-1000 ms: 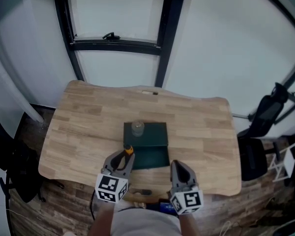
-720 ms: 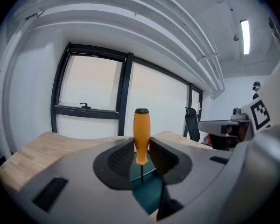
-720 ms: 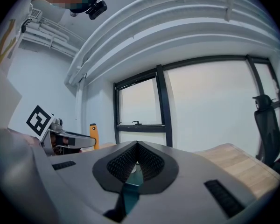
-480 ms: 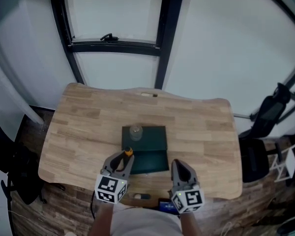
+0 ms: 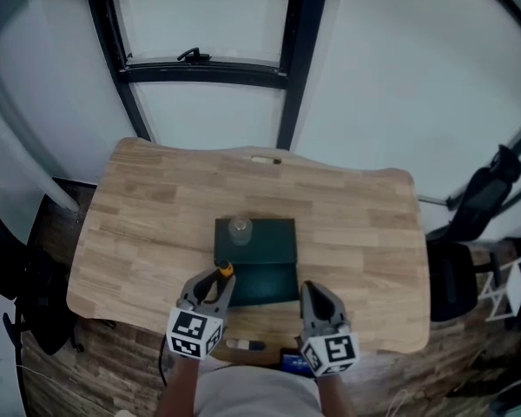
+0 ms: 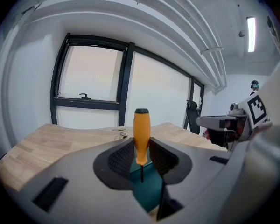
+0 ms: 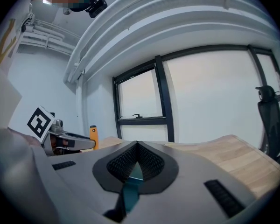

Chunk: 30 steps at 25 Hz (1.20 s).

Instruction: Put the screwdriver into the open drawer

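- Spanning most of the head view, wooden table (image 5: 148,233) carries dark green box (image 5: 256,241), open drawer (image 5: 269,282) facing person
- right gripper (image 5: 310,290) jaws pressed together, nothing between, just right of drawer
- left gripper (image 5: 217,281) clamped on screwdriver (image 5: 227,268) handle, upright, at drawer's left edge
- screwdriver likely light, rigid, handle smooth; mid-handle hold looks safest, thin shaft might pivot
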Each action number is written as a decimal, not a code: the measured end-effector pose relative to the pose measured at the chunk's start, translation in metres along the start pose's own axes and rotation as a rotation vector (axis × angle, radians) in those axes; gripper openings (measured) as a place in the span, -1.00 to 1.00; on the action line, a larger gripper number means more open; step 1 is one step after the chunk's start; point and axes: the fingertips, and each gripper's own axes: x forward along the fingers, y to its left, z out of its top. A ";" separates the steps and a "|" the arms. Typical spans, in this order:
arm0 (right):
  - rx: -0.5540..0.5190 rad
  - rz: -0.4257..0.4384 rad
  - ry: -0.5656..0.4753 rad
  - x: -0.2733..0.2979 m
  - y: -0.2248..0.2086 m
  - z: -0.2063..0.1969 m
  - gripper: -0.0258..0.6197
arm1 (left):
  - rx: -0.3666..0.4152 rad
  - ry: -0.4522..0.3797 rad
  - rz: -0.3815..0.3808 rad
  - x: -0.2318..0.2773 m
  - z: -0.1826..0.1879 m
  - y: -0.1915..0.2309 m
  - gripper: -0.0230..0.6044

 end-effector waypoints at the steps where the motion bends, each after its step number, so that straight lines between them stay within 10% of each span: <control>1: 0.001 0.003 0.006 0.000 0.000 -0.002 -0.93 | -0.002 0.006 0.000 0.001 -0.003 0.000 -0.60; 30: 0.032 0.025 0.085 0.014 -0.011 -0.030 -0.93 | 0.013 0.157 -0.031 0.025 -0.062 -0.001 -0.60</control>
